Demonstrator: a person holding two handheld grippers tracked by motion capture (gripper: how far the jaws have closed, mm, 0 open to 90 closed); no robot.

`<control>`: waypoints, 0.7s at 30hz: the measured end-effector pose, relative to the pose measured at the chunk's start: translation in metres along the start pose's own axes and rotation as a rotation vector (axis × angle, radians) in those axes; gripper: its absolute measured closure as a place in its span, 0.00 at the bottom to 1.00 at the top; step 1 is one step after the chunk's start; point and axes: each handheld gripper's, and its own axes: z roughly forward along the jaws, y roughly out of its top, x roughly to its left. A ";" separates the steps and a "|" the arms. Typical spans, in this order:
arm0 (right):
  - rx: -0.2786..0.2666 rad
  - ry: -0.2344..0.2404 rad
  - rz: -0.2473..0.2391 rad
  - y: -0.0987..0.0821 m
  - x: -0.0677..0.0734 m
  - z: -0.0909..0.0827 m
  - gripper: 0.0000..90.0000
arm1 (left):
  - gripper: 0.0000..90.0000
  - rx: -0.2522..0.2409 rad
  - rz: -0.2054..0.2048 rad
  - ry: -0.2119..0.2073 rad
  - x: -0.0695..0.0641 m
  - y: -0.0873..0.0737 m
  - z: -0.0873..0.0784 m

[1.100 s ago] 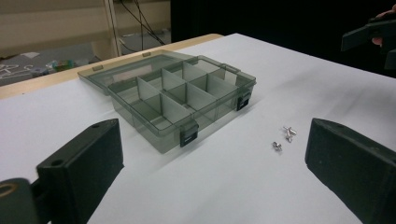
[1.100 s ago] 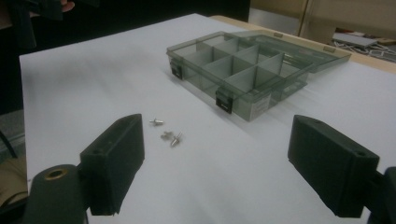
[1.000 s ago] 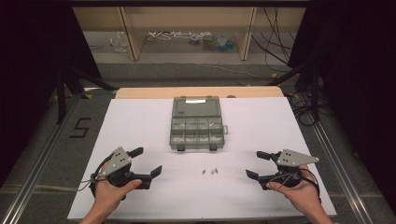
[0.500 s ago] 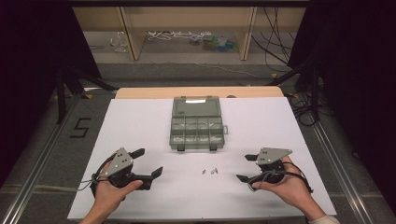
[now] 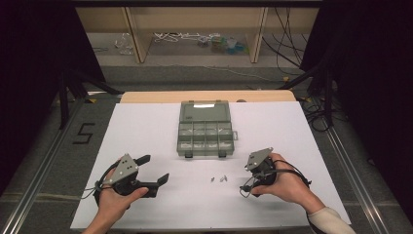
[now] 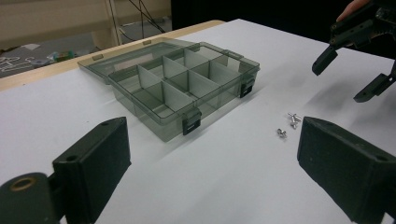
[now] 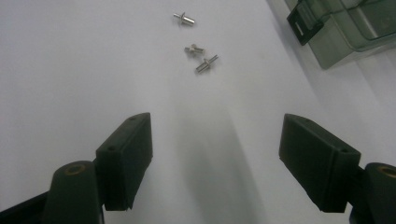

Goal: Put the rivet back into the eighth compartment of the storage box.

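- The high view sits above the near edge of the white-topped table (image 5: 146,131), looking forward and down, far enough back to catch the floor and shelving behind.
- The left gripper view rides low near the tabletop, aimed across at the translucent grey plastic compartment box (image 6: 173,88).
- The right gripper view tilts down, close to the surface.
- All three share the small silver metal screws (image 7: 196,51).

We look down on a lab recording station: a white-covered table (image 5: 146,126) ringed by black curtains (image 5: 34,58), metal floor rails (image 5: 39,165) either side, a taped "5" (image 5: 84,133) on the left floor, loose cables (image 5: 292,53) and a wooden shelf unit (image 5: 195,29) at the far wall.
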 end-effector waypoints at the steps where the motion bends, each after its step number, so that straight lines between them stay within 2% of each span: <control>1: 0.013 0.006 -0.004 0.001 -0.001 0.001 0.30 | 0.11 0.000 -0.009 0.003 -0.001 0.000 0.000; 3: 0.035 0.012 -0.015 0.005 -0.002 0.004 0.30 | 0.12 -0.004 0.013 0.005 0.001 0.000 -0.001; 4: 0.048 0.024 -0.023 0.007 -0.003 0.005 0.30 | 0.12 -0.003 -0.004 0.007 0.000 0.000 -0.001; 10: 0.128 0.055 -0.062 0.021 -0.004 0.012 0.28 | 0.12 -0.007 -0.010 0.010 0.000 0.000 -0.001; 14: 0.161 0.056 -0.086 0.032 -0.004 0.018 0.28 | 0.12 -0.007 -0.010 0.010 0.001 0.000 -0.001; 16: 0.169 0.054 -0.109 0.037 -0.006 0.022 0.28 | 0.12 -0.008 -0.009 0.010 0.001 0.000 -0.001; 21: 0.179 0.056 -0.128 0.045 -0.007 0.030 0.30 | 0.13 -0.019 -0.012 0.006 0.002 0.000 -0.001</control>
